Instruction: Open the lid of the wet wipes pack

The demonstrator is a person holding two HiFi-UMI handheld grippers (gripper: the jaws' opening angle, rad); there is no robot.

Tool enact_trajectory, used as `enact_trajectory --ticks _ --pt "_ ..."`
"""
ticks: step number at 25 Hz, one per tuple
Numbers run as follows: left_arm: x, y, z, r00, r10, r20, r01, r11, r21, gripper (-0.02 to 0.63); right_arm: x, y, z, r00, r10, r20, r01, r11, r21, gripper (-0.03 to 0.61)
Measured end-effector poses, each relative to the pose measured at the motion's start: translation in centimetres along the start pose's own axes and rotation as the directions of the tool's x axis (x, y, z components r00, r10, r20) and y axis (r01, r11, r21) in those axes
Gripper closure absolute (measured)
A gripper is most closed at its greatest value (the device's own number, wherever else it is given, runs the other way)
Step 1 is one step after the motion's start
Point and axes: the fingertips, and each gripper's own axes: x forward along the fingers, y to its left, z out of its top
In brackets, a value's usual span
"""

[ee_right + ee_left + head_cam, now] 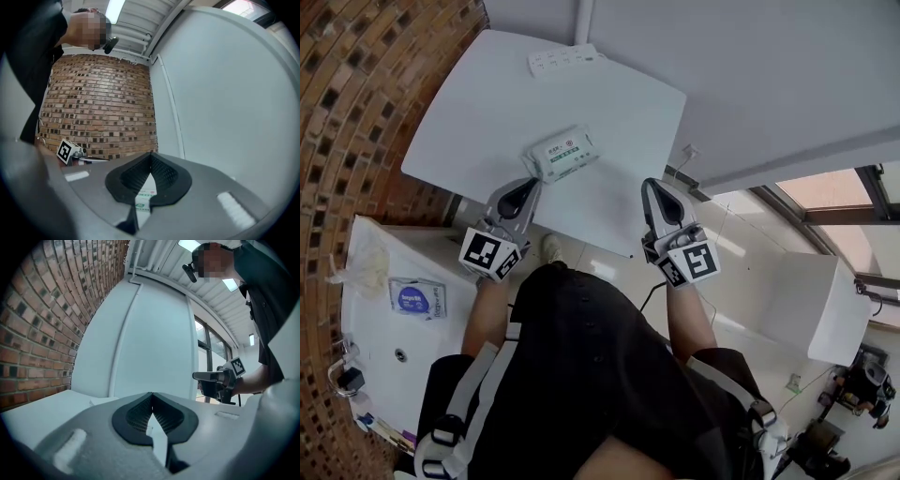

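The wet wipes pack (565,153), white with green print, lies flat near the middle of the white table (487,103), its lid down. My left gripper (531,181) is shut and empty, its tip just at the pack's near left corner. My right gripper (650,185) is shut and empty too, over the table's near right part, a hand's width right of the pack. In the right gripper view a strip of the pack (146,197) shows below the closed jaws (151,155). The left gripper view shows its jaws (151,395) closed and the right gripper (219,379) across from it.
A white power strip (565,59) lies at the table's far edge by the wall. A second white table (375,328) at the left holds a blue-labelled pack (417,297) and a plastic bag (364,267). A brick wall (356,84) runs along the left.
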Motion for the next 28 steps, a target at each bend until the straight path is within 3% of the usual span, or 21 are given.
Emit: enact_trajectory --ticks 3,8,9,12,19,26,28 --pt "1.1 1.4 -1.1 1.0 -0.015 -0.026 0.015 1.0 -0.001 0.609 2.4 0.0 -0.7 0.999 0.001 -0.036 -0.001 1.0 0.019 0.572" --pt "2.5 3.7 -4.0 0.994 -0.031 -0.104 0.028 0.999 -0.033 0.53 5.5 -0.5 -2.8 0.995 0.042 -0.088 -0.043 0.999 -0.009 0.572" --pt "2.8 4.2 -4.7 0.992 -0.027 -0.124 0.023 0.999 -0.038 0.501 6.2 -0.6 -3.1 0.994 0.045 -0.099 -0.045 0.999 -0.007 0.572" --pt "3.8 5.4 -7.2 0.976 -0.038 -0.216 0.028 0.998 -0.049 0.329 8.0 -0.7 -3.9 0.991 0.055 -0.122 -0.057 0.998 -0.012 0.572" --pt "5.1 6.3 -11.9 0.931 -0.045 -0.362 0.039 0.999 -0.024 0.284 9.6 0.0 -5.1 0.986 0.084 -0.145 -0.079 0.996 0.038 0.572" --pt "6.3 6.9 -15.4 0.884 -0.017 -0.468 0.069 0.993 0.095 0.284 10.1 -1.3 -7.0 0.97 0.122 -0.209 -0.11 0.992 0.067 0.572" --pt "6.5 7.2 -16.2 0.88 -0.001 -0.475 0.057 0.993 0.103 0.284 10.4 -1.7 -7.9 0.962 0.141 -0.236 -0.13 0.99 0.059 0.572"
